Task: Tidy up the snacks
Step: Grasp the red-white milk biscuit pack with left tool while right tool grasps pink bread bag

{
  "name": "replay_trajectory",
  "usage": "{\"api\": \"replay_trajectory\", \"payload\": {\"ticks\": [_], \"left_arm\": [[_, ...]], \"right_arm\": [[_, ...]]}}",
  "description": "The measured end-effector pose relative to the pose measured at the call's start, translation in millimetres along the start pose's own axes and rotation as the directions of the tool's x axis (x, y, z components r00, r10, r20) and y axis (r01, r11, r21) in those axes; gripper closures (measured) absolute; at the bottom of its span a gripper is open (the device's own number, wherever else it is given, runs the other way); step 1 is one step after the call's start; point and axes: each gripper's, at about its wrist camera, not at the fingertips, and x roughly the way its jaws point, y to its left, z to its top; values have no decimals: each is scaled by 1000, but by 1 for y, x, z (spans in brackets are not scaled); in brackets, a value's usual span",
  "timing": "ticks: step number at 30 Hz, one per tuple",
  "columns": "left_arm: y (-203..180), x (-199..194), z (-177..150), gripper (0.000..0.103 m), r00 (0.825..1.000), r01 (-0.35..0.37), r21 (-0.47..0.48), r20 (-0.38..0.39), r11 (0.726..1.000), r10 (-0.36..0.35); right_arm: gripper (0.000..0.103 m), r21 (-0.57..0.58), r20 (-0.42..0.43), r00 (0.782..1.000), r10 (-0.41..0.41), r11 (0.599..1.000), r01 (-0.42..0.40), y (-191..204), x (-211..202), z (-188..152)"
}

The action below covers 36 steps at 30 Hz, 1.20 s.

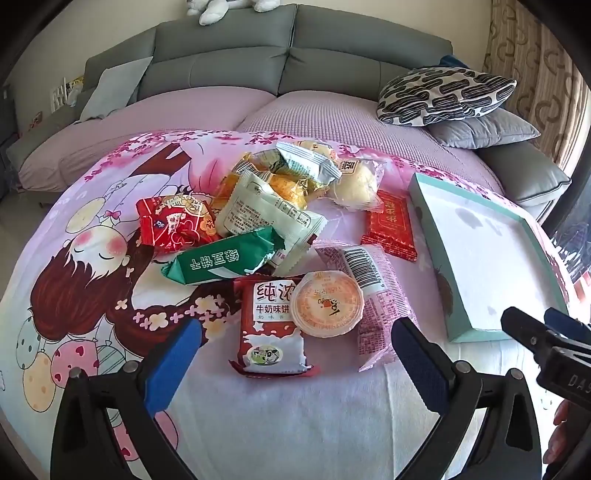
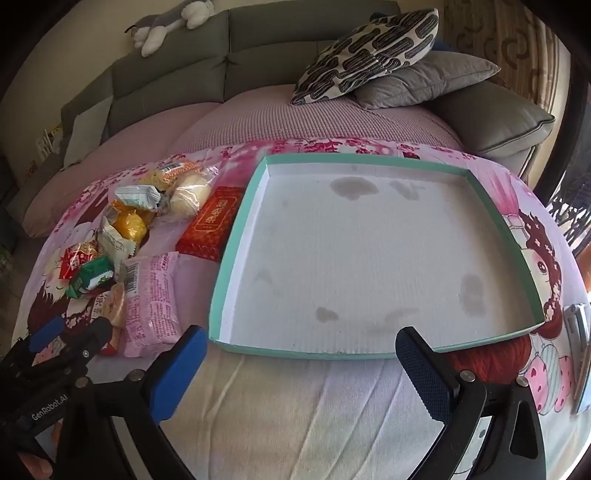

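A heap of snack packets lies on a pink cartoon-print cloth [image 1: 92,229]. Nearest my left gripper [image 1: 299,347] are a dark red milk-biscuit packet [image 1: 269,332] and an orange jelly cup [image 1: 327,302] resting on it. Behind them lie a green packet [image 1: 221,262], a red packet [image 1: 173,225], a white packet [image 1: 266,214], a pink packet [image 1: 373,295] and a flat red packet [image 1: 391,225]. The left gripper is open, hovering just short of the biscuit packet. My right gripper [image 2: 301,347] is open over the near rim of a shallow teal box [image 2: 236,236], which holds nothing.
A grey sofa [image 1: 221,62] runs behind the cloth, with a patterned cushion [image 1: 443,96] on a grey cushion [image 2: 424,77] at its right end. A plush toy [image 2: 166,26] lies on the sofa back. A curtain [image 1: 535,74] hangs at far right. A small metal object [image 2: 578,325] lies right of the box.
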Motion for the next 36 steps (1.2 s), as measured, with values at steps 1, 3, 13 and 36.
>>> {"api": "replay_trajectory", "payload": {"ticks": [1, 3, 13, 36], "left_arm": [[2, 1, 0, 2, 1000, -3, -3, -4, 1000, 3], [6, 2, 0, 6, 1000, -4, -11, -15, 1000, 4], [21, 18, -2, 24, 997, -9, -18, -76, 1000, 8], [45, 35, -2, 60, 993, 45, -58, -105, 997, -51]], "right_arm": [[0, -8, 16, 1000, 24, 1000, -24, 4, -3, 1], [0, -21, 38, 996, 77, 997, -76, 14, -5, 3], [16, -84, 35, 973, 229, 971, -225, 61, 8, 16], [65, -152, -147, 954, 260, 948, -281, 104, 59, 1]]}}
